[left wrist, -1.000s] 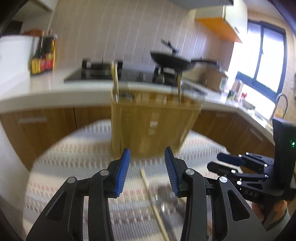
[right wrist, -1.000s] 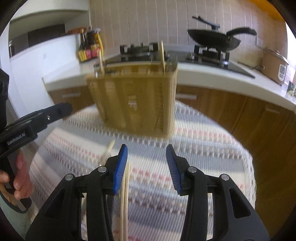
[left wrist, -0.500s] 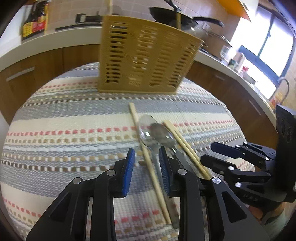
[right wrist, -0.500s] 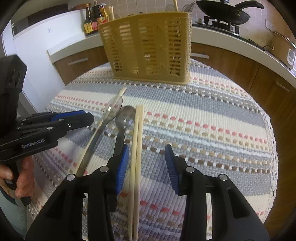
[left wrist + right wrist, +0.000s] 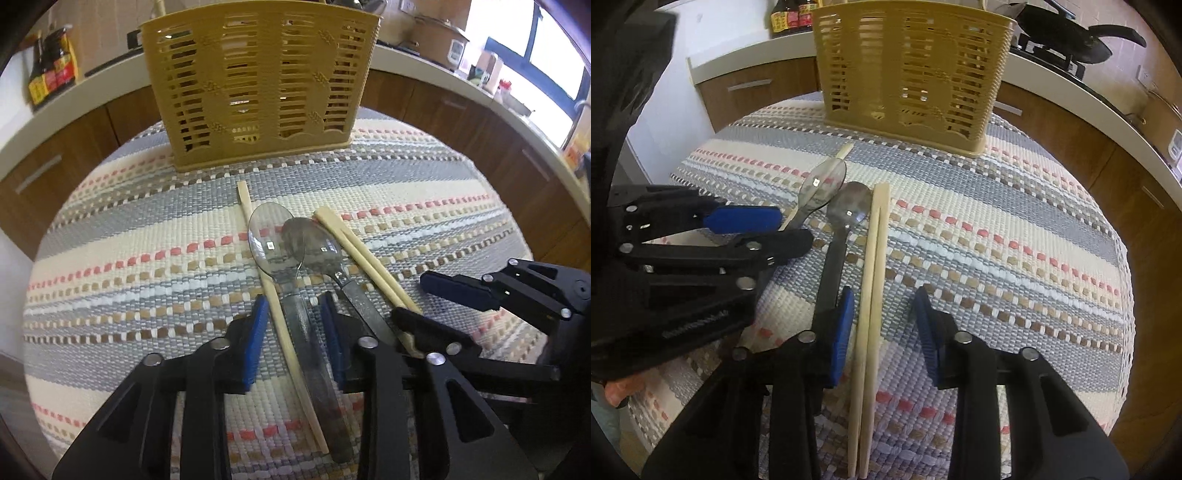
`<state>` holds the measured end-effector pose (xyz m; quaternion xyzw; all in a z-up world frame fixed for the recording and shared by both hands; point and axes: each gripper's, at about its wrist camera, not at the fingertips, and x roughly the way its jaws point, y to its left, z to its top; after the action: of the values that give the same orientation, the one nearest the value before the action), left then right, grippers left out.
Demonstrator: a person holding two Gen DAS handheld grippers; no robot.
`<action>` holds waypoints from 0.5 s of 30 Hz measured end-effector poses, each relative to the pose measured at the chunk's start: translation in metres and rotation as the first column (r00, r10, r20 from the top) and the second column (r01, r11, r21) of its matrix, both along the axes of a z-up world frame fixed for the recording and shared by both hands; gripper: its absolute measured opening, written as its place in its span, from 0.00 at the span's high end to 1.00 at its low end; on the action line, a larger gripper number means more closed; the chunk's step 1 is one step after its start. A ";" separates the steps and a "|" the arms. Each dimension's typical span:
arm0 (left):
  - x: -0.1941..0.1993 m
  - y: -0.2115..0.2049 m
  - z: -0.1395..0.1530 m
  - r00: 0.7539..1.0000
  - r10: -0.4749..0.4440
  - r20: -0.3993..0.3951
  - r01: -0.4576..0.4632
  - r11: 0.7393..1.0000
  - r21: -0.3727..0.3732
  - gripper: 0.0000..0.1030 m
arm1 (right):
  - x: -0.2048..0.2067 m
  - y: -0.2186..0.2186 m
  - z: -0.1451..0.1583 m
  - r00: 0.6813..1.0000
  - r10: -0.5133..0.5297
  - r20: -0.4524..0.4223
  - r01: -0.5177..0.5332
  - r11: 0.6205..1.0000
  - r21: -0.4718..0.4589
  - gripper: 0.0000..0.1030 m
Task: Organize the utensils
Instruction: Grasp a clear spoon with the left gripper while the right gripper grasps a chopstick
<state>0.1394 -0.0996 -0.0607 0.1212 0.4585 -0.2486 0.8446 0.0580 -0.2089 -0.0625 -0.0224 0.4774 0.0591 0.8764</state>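
Note:
Two metal spoons and several chopsticks lie on a striped woven mat. My left gripper (image 5: 293, 334) is open, low over the mat, straddling the left spoon's handle (image 5: 314, 362) and a single chopstick (image 5: 280, 317). My right gripper (image 5: 884, 325) is open around a pair of chopsticks (image 5: 871, 280), with the right spoon (image 5: 846, 214) just left of its left finger. A yellow slotted utensil basket (image 5: 258, 81) stands at the mat's far side; it also shows in the right wrist view (image 5: 908, 70).
The mat (image 5: 129, 258) covers a round table. Kitchen counters (image 5: 74, 107) with wooden cabinets run behind it. Sauce bottles (image 5: 51, 70) stand on the counter at left. A black pan (image 5: 1082, 40) sits on a stove at right.
Both grippers have tilted down from the basket and dropped toward the utensils on the mat, staying open. The utensils have not moved.

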 end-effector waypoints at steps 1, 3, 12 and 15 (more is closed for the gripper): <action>0.000 -0.001 0.000 1.000 0.005 0.009 -0.005 1.000 0.012 0.83 | 0.000 -0.001 0.000 1.000 -0.001 0.000 0.001 1.000 0.000 0.85; 0.003 0.004 0.002 1.000 0.002 -0.014 -0.002 0.999 -0.042 0.91 | -0.002 -0.005 0.000 1.000 -0.006 -0.004 0.006 1.000 0.019 0.89; 0.004 0.038 0.016 0.997 0.049 -0.055 -0.058 0.985 -0.164 0.92 | -0.005 -0.030 0.002 0.997 -0.080 -0.008 0.080 0.995 0.052 0.90; 0.008 0.053 0.012 0.993 0.099 -0.068 -0.106 0.987 -0.121 0.92 | -0.004 -0.039 0.001 0.995 -0.097 -0.016 0.098 0.994 0.052 0.90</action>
<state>0.1479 -0.0465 -0.0488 0.0371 0.4735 -0.2365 0.8476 0.0535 -0.2475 -0.0618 0.0245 0.4821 0.0291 0.8753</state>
